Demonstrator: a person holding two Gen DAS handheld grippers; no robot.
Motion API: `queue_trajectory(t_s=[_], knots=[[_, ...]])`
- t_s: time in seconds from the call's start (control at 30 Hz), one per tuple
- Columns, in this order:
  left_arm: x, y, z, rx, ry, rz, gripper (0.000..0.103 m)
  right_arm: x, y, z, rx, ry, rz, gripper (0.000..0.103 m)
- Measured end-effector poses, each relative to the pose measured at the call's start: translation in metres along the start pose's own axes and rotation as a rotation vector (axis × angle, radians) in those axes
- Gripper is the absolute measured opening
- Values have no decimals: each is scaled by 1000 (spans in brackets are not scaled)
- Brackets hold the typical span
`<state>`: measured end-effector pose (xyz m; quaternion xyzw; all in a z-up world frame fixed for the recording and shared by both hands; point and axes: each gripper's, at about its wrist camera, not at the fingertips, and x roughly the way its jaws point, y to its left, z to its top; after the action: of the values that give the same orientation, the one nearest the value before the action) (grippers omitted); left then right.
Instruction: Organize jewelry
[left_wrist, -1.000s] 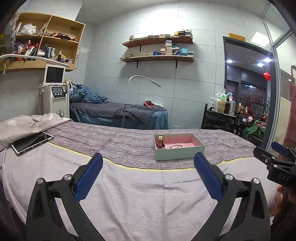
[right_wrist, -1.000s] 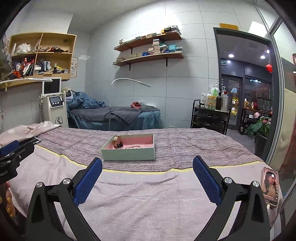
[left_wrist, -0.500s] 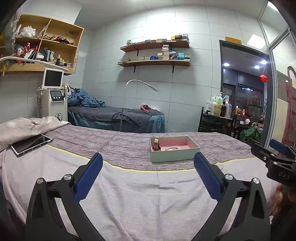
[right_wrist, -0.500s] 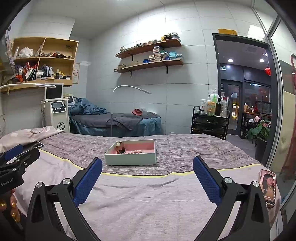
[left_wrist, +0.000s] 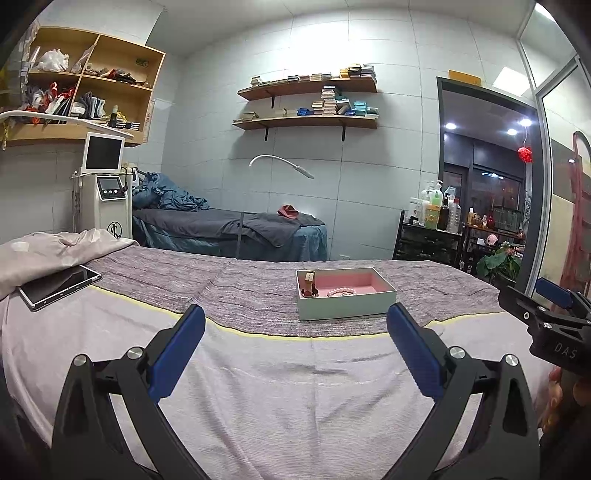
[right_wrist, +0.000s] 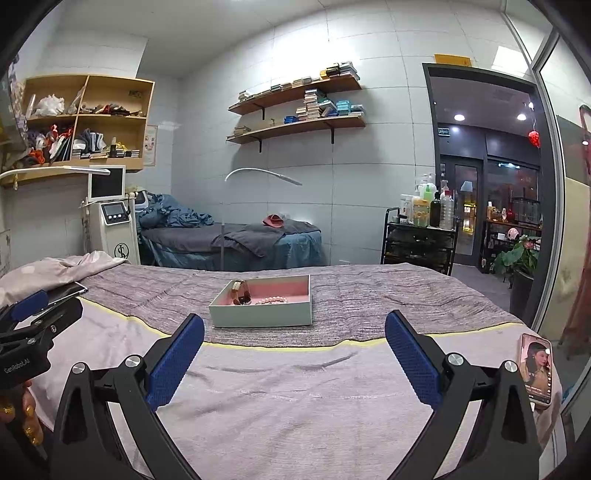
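Pale green box (left_wrist: 346, 303) (pink-lined) is seen on the bed (left_wrist: 258, 387), a pearl bracelet (left_wrist: 341, 292) and watch (left_wrist: 309, 284) inside. Left hand-held gripper (left_wrist: 295, 354) and right hand-held gripper (right_wrist: 294, 356) are held wide apart, nothing gripped, short of the box.

A beauty salon treatment room, with white tiled walls. Two treatment beds: the near bed (right_wrist: 295, 387) covered with a pale sheet and a grey striped blanket, the far bed (right_wrist: 236, 240) with dark towels under a curved lamp (right_wrist: 264, 175). Also a white beauty machine (left_wrist: 107, 192) with screens, a black trolley (right_wrist: 419, 236) full of bottles, and wall shelves (left_wrist: 306, 99) with small boxes.
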<state>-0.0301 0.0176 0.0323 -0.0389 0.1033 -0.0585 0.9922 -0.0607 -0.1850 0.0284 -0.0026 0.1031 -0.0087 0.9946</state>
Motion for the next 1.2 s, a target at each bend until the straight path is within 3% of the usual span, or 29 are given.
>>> queue_trajectory(t_s=[1.2], knots=[[4, -12, -1, 28, 26, -23, 97, -2, -2, 4, -2, -5, 1, 96]])
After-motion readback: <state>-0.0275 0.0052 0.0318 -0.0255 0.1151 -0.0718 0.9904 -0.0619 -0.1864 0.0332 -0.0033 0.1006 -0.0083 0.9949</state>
